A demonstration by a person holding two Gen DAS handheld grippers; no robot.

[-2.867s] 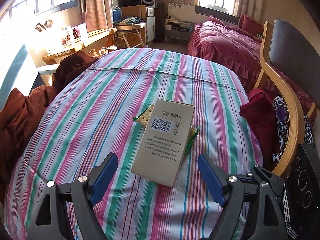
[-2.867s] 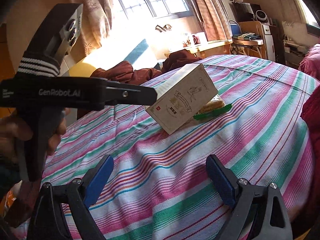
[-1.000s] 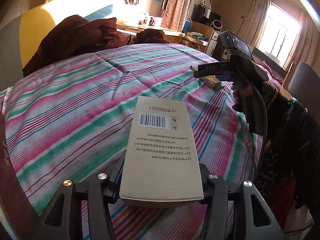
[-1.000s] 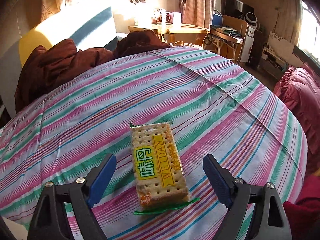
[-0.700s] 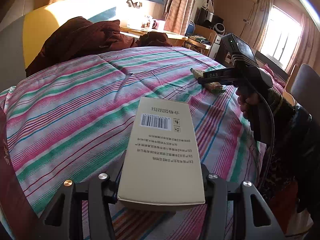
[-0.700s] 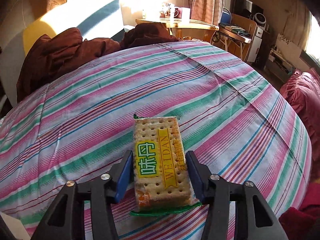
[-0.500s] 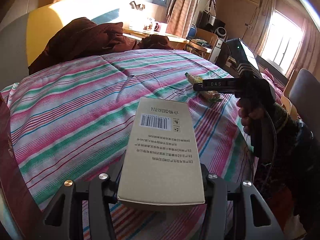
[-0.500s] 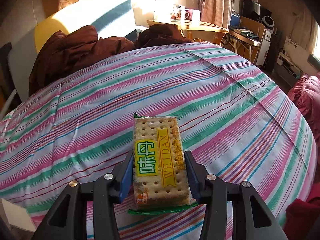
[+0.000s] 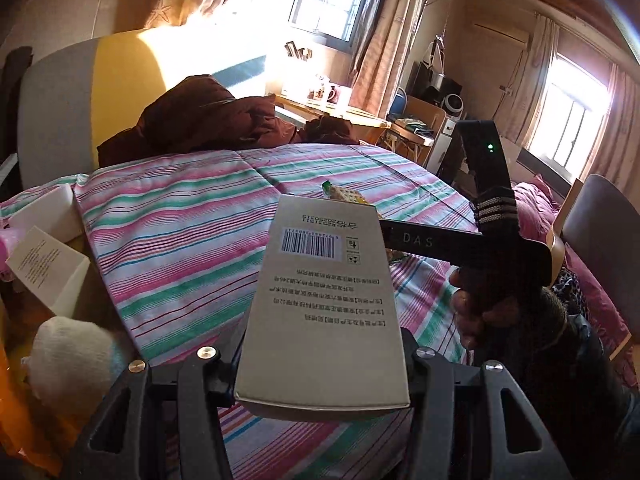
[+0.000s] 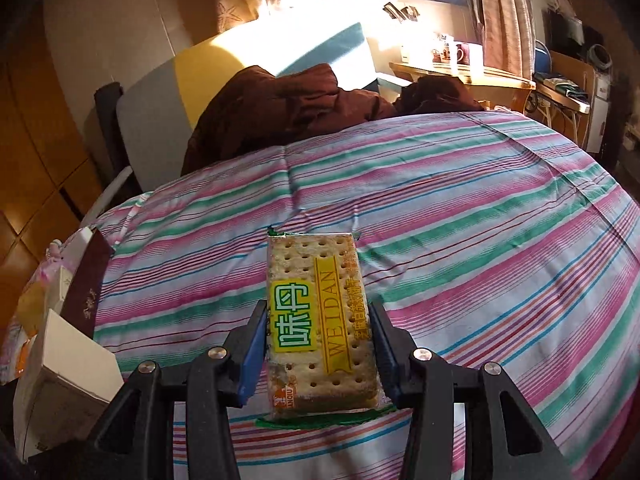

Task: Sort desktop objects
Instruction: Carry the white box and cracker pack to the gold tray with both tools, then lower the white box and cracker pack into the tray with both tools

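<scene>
A striped cloth (image 10: 460,208) covers the counter. Above its near edge, the left tool (image 9: 322,376) clamps a grey box (image 9: 326,308); the right tool (image 10: 318,344) clamps a cracker pack (image 10: 320,320) over its near edge.

We see a cloth (image 10: 460,208) striped pink, green, white and blue. Our box (image 9: 326,312) is grey-beige with black print and a barcode. Our cracker pack (image 10: 320,320) is tan with yellow-green labels and green edging. Brown bedding (image 10: 296,108) lies behind.
</scene>
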